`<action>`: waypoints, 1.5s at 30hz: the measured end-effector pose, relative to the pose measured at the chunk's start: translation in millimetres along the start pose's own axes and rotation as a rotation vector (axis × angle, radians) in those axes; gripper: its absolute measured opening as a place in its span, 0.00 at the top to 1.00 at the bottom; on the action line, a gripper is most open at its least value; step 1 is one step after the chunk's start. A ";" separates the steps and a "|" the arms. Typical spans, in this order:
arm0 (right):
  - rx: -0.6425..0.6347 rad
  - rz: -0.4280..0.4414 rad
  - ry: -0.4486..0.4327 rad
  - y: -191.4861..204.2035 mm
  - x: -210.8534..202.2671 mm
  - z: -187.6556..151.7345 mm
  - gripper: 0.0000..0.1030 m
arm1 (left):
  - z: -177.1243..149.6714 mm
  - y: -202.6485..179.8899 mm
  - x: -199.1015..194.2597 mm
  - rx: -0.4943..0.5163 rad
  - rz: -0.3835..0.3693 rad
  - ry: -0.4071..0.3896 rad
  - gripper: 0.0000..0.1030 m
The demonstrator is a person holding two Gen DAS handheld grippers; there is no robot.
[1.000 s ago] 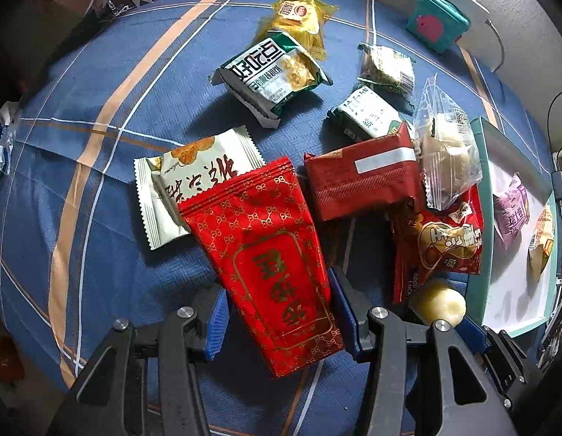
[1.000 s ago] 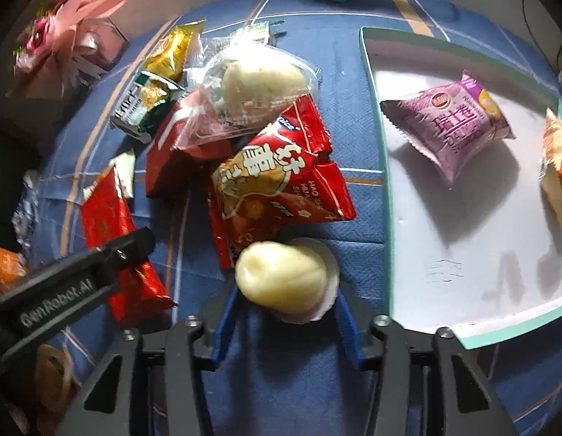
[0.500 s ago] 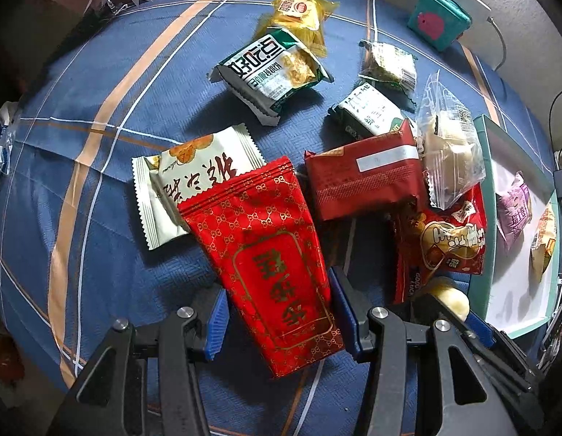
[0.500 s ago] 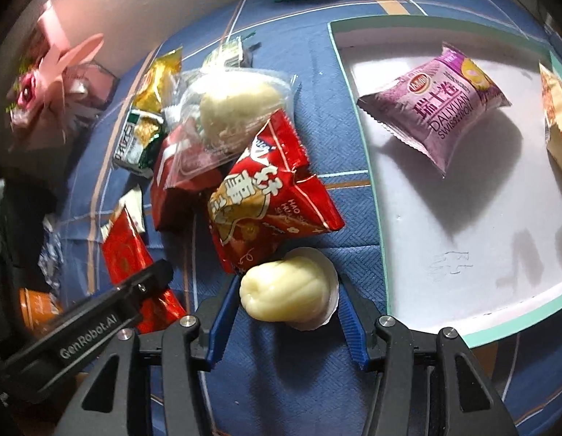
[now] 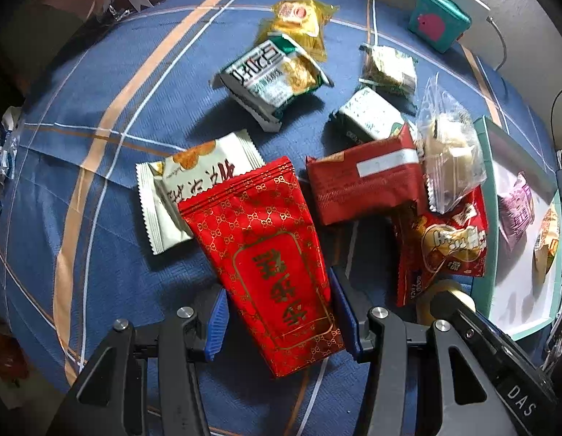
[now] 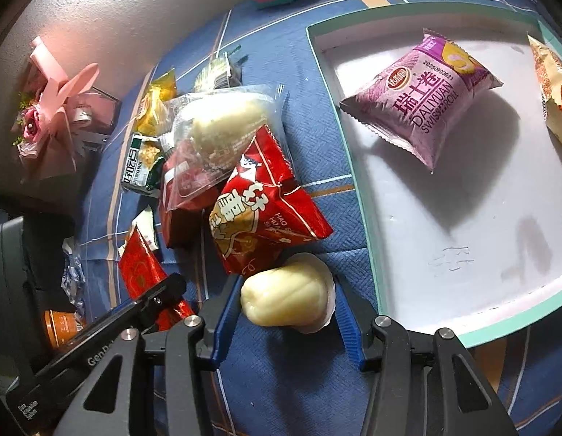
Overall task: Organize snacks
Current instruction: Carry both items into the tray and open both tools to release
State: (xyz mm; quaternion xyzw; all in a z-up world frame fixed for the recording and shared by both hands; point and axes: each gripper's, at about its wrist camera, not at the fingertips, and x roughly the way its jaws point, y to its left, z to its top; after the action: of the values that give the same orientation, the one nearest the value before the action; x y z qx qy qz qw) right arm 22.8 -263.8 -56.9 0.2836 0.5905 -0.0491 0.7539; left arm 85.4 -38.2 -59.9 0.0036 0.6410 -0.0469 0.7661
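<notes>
A blue cloth [image 5: 99, 189] with orange and white stripes covers the surface, and a pale wall rises behind it. Taking the teal-rimmed white tray [image 6: 357, 167] as the landmark, the snacks lie in a loose heap on the cloth to its left. Farthest from the tray is a white packet [image 5: 193, 181] printed with orange biscuits, partly under a red pouch with gold lettering [image 5: 266, 250]. The left gripper [image 5: 277, 316] stands spread, its blue pads on either side of the pouch's lower end; whether they touch it cannot be told. Farther back from the tray lie a green-and-white packet [image 5: 273, 76] and a yellow packet [image 5: 299, 18]. Nearer the tray come two small green-and-white packets [image 5: 368, 116], a dark red packet [image 5: 364, 181], a clear bag holding pale buns [image 6: 222, 127] leaning on it, and a red triangular snack bag [image 6: 259, 218] just beside the tray's rim. A pale yellow bun in clear wrap [image 6: 288, 298] lies on the cloth close to the tray's near corner, between the blue pads of the right gripper [image 6: 286, 319], which is parted; the left pad looks very close to the bun, but contact cannot be told. Inside the tray rest a purple Swiss roll packet [image 6: 426, 98] and, at its far right edge, an orange-and-cream packet [image 6: 553, 87]. Beyond the tray stands a teal box with a pink shape [image 5: 439, 23].
</notes>
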 end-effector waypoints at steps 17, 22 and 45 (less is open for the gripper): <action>0.072 0.042 -0.150 -4.2 -73.4 -6.5 0.49 | -9.6 -34.5 -68.5 0.064 -0.003 -0.182 0.48; 0.180 -0.039 -0.210 -38.6 -90.4 -4.9 0.49 | -17.0 -63.1 -72.9 0.110 -0.041 -0.198 0.48; 0.478 -0.146 -0.334 -164.2 -124.4 -10.3 0.49 | -57.4 -216.3 -53.2 0.517 -0.163 -0.237 0.48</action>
State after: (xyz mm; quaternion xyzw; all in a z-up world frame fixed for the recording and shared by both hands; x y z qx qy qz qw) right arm -90.2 -428.3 -4.8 0.3978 0.4487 -0.2866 0.7472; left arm 3.3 -246.3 -6.0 0.1415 0.5120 -0.2700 0.8031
